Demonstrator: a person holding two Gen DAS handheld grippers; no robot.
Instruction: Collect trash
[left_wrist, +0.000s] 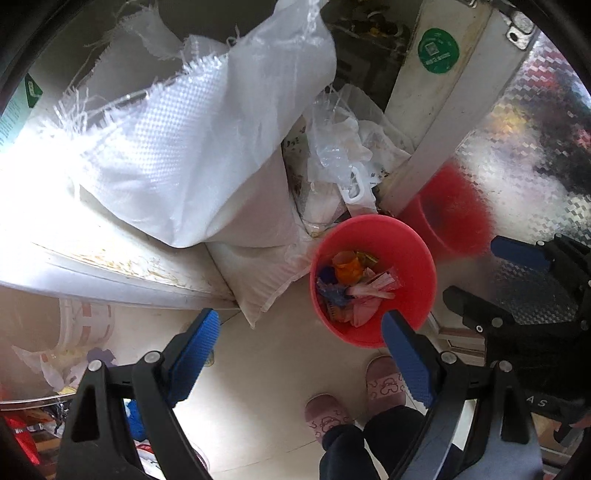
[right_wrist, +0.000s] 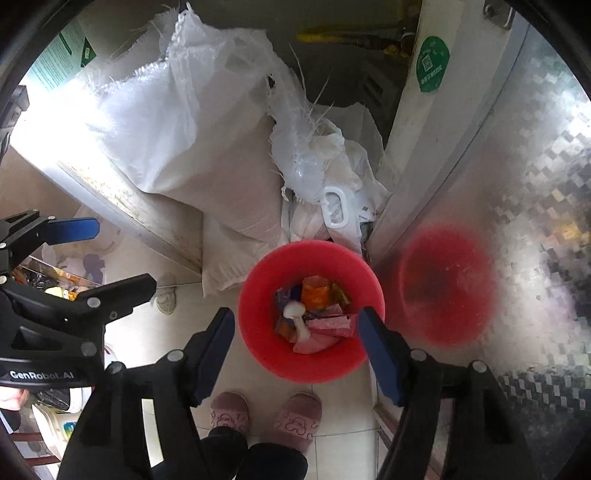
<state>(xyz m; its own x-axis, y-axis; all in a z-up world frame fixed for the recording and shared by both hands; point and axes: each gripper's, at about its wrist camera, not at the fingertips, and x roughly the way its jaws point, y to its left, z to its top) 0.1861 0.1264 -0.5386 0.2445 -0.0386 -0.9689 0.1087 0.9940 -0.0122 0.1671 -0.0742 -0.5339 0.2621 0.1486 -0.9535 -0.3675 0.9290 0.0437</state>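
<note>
White spoon (right_wrist: 297, 319) in red bin (right_wrist: 258, 354) (below right hand-held gripper (right_wrist: 295, 332)).

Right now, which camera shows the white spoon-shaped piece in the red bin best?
The right wrist view: the white spoon-shaped piece lies in plain sight on the wrappers inside the red bin. The left wrist view shows the same bin and wrappers, but I cannot make that piece out there.
</note>
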